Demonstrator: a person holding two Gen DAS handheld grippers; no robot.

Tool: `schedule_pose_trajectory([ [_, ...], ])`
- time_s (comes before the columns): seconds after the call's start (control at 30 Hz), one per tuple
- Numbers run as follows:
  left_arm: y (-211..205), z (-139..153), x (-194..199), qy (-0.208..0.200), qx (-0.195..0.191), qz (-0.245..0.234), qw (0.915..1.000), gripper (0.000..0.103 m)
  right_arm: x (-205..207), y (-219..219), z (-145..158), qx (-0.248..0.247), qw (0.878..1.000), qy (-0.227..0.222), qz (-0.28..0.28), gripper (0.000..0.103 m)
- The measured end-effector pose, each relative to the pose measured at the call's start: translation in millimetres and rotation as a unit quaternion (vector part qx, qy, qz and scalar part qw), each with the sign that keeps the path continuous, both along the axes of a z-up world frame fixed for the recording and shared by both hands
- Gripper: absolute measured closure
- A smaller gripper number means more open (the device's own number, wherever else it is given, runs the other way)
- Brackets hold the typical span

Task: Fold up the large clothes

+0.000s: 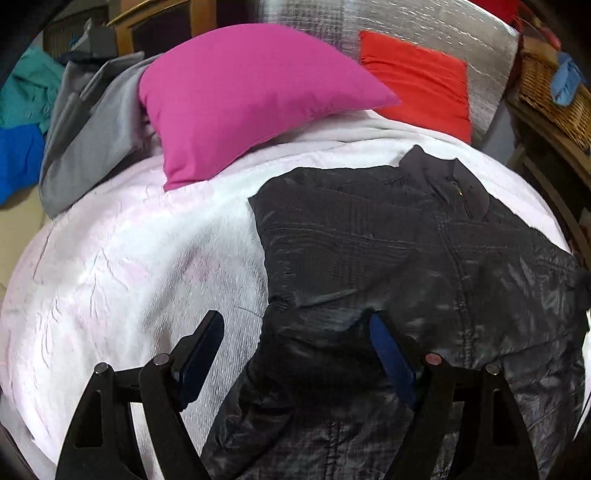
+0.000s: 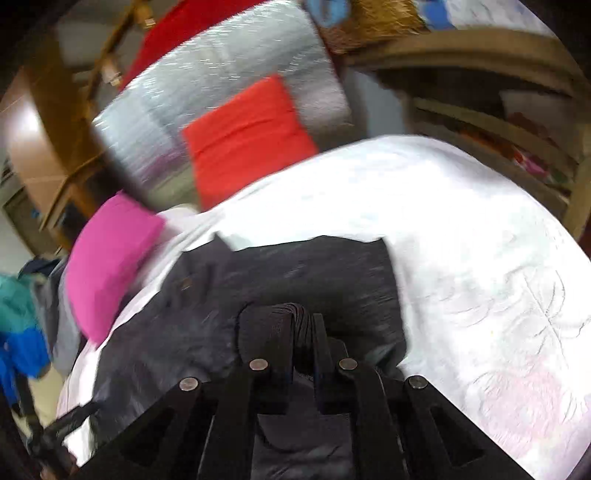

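Jacket: your black quilted jacket [image 1: 424,258] lies spread on the white bedspread [image 1: 129,258], collar toward the pillows and zipper side up. It takes up the right half of the bed in your left wrist view.

Left tongs: your left gripper [image 1: 295,354] is wide apart and holds nothing. Its left finger is over bare bedspread, its right finger over the jacket, and the jacket's left edge runs between them.

Right tongs: your right gripper [image 2: 303,332] is pinched narrow on a folded bunch of the jacket [image 2: 295,269], a ribbed dark band of it. That fabric bulges up between and around the fingertips. This view is blurred, so finer detail is hard to read.

Pillows: a pink pillow [image 1: 251,96] rests on the bedspread near the head of the bed, just beyond the jacket. A red pillow [image 1: 417,81] leans against a silver quilted panel [image 1: 406,29] behind it.

Left side: a gray garment [image 1: 92,122] lies beside the pink pillow, with teal and blue clothes [image 1: 22,122] farther left.

Right side: a wicker basket [image 1: 546,92] sits on a wooden shelf.
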State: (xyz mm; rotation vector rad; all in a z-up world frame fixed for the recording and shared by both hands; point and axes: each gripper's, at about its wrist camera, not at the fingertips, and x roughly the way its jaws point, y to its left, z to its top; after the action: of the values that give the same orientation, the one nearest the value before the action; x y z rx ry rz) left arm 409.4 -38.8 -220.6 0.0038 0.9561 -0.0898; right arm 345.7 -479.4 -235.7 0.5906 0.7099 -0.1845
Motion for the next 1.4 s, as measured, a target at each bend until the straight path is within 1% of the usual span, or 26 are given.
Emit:
schedule_pose_trajectory([
  [0.1, -7.9, -9.5, 4.4, 0.018, 0.012, -0.016, 0.9996, 0.021, 13.4, -6.8, -15.1, -0.003, 1.0, 0.03, -0.002, 0.094],
  [0.2, -11.0, -16.5, 7.9, 0.029, 0.016, -0.018, 0.9993, 0.021, 17.9, -11.6, -22.4, 0.058, 0.997, 0.04, 0.01, 0.09],
  [0.23, -10.4, -16.8, 8.8, 0.03, 0.014, -0.016, 0.9993, 0.021, 14.5, -15.5, -21.1, 0.074, 0.997, 0.036, 0.011, 0.085],
  [0.27, -9.0, -16.4, 9.4, 0.03, 0.009, -0.014, 0.9994, 0.021, 11.5, -19.7, -18.3, 0.093, 0.995, 0.025, 0.014, 0.062],
  [0.3, -7.2, -15.7, 9.6, 0.029, 0.004, -0.011, 0.9995, 0.021, 9.6, -19.6, -18.6, 0.101, 0.995, 0.016, 0.014, 0.045],
  [0.33, -6.7, -15.6, 9.2, 0.029, 0.003, -0.01, 0.9995, 0.021, 6.1, -19.3, -17.1, 0.104, 0.995, 0.006, 0.012, 0.018],
  [0.37, -6.9, -16.1, 9.1, 0.029, 0.003, -0.011, 0.9995, 0.021, 3.7, -15.1, -16.5, 0.094, 0.995, 0.002, 0.012, 0.017],
  [0.4, -7.9, -17.3, 9.0, 0.03, 0.006, -0.012, 0.9995, 0.021, 4.1, -10.1, -15.5, 0.083, 0.996, 0.007, 0.018, 0.018],
  [0.43, -8.7, -18.2, 8.7, 0.031, 0.007, -0.012, 0.9994, 0.021, 6.6, -5.1, -16.7, 0.066, 0.997, 0.02, 0.028, 0.024],
  [0.47, -9.3, -19.5, 8.8, 0.033, 0.009, -0.012, 0.9994, 0.021, 10.9, 2.8, -19.9, 0.033, 0.998, 0.046, 0.031, 0.043],
  [0.5, -9.4, -20.2, 9.0, 0.033, 0.009, -0.011, 0.9993, 0.021, 12.8, 8.8, -22.4, 0.01, 0.997, 0.064, 0.032, 0.058],
  [0.53, -9.3, -20.1, 8.9, 0.032, 0.009, -0.009, 0.9994, 0.021, 16.0, 12.7, -26.3, -0.009, 0.996, 0.082, 0.038, 0.084],
  [0.63, -7.9, -12.7, 5.7, 0.017, 0.006, -0.003, 0.9998, 0.021, 12.3, 14.5, -19.6, -0.015, 0.997, 0.066, 0.035, 0.095],
  [0.7, -8.5, -5.4, 3.1, -0.001, 0.009, -0.003, 1.0, 0.021, -0.3, 12.4, 1.5, -0.031, 0.999, 0.021, 0.021, 0.096],
  [0.77, -8.9, -1.1, 1.9, -0.015, 0.019, -0.002, 0.9997, 0.021, -8.1, 9.0, 13.7, -0.047, 0.999, 0.0, 0.002, 0.096],
  [0.8, -9.1, -2.2, 2.9, -0.013, 0.023, -0.002, 0.9997, 0.021, -7.7, 5.7, 11.9, -0.046, 0.999, 0.002, -0.005, 0.096],
  [0.9, -9.5, -19.9, 10.6, 0.029, 0.024, -0.009, 0.9993, 0.021, 7.4, 0.9, -17.6, -0.04, 0.997, 0.063, -0.009, 0.096],
  [0.97, -8.0, -27.0, 13.7, 0.044, 0.013, -0.009, 0.9989, 0.021, 12.3, -6.8, -34.9, -0.01, 0.996, 0.086, -0.009, 0.096],
  [1.07, 0.3, -16.6, 13.2, 0.036, -0.002, -0.003, 0.9994, 0.021, 2.6, -22.8, -24.9, 0.038, 0.997, 0.06, -0.026, 0.093],
  [1.1, 4.4, -12.1, 12.7, 0.029, -0.006, 0.001, 0.9996, 0.021, -1.1, -28.5, -21.3, 0.045, 0.997, 0.051, -0.031, 0.09],
  [1.13, 10.4, -6.8, 12.3, 0.019, -0.014, 0.007, 0.9997, 0.021, -4.4, -33.8, -18.7, 0.048, 0.997, 0.044, -0.039, 0.076],
  [1.17, 18.0, -1.8, 12.3, 0.01, -0.026, 0.014, 0.9995, 0.021, -7.2, -39.0, -18.2, 0.052, 0.997, 0.041, -0.048, 0.043],
  [1.2, 23.7, 0.8, 12.7, 0.006, -0.035, 0.018, 0.9992, 0.021, -7.5, -42.5, -18.8, 0.058, 0.996, 0.038, -0.052, 0.023],
  [1.23, 30.6, 2.6, 14.1, 0.004, -0.048, 0.023, 0.9986, 0.021, -8.8, -45.8, -20.8, 0.069, 0.996, 0.028, -0.054, 0.014],
  [1.33, 51.8, -1.3, 21.1, 0.016, -0.087, 0.041, 0.9952, 0.021, -2.7, -45.3, -26.0, 0.087, 0.995, 0.027, -0.029, 0.014],
  [1.4, 62.4, -12.2, 29.0, 0.039, -0.118, 0.047, 0.9911, 0.021, 2.7, -37.9, -32.2, 0.084, 0.996, 0.04, -0.001, 0.015],
])
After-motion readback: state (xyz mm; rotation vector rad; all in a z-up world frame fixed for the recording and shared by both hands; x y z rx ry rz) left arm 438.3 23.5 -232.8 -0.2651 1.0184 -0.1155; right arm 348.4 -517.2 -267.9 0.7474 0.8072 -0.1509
